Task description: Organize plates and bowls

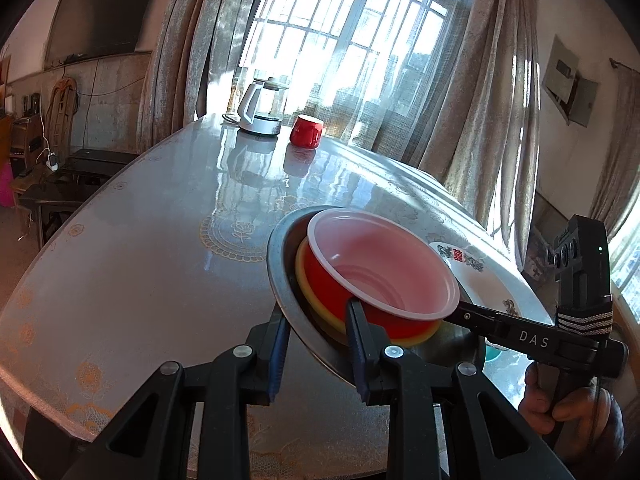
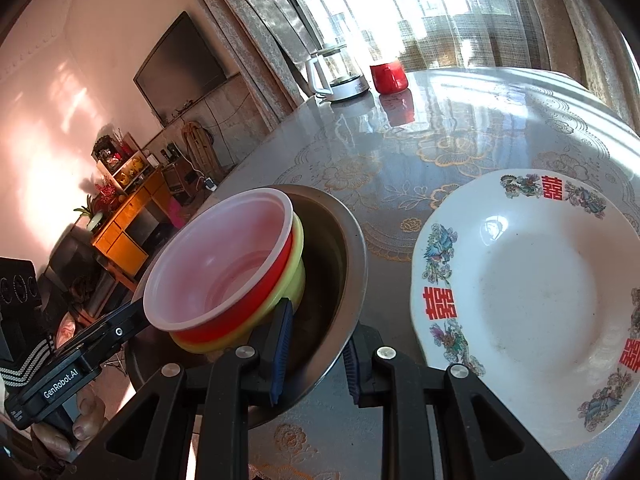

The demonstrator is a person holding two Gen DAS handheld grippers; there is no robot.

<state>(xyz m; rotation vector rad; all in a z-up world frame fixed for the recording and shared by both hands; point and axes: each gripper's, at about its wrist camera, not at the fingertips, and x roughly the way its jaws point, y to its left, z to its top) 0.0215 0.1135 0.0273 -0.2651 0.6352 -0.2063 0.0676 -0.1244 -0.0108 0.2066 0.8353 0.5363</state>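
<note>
Near the front edge of the surface (image 1: 132, 264), a metal bowl (image 1: 280, 280) is being held tilted, clear of the glossy top. Inside it a stack of plastic bowls is sitting: a red bowl (image 1: 384, 276) with a pale pink inside on top, nested in yellow bowls (image 2: 294, 276) below. All of the bowls are empty.

The left hand-held gripper (image 1: 318, 350) is clenching the near rim of the metal bowl, one blue pad outside the wall and one inside against the plastic stack. The right hand-held gripper (image 2: 316, 356) is clenching the opposite rim of the same bowl in the same way, one pad inside and one outside. A hand (image 1: 576, 412) is gripping the right tool's handle at the lower right of the left wrist view.

Just beside the metal bowl, a white deep plate (image 2: 528, 300) is lying flat on the surface, empty. Its rim is carrying red double-happiness characters between coloured bird and flower motifs.

At the far end of the surface, a glass kettle (image 1: 262, 106) with a white handle and a red mug (image 1: 306, 131) are standing side by side, well apart from the bowls.

Readable writing: "DAS" on the right tool's body in the left wrist view; "GenRobot.AI" on the left tool's body in the right wrist view.
</note>
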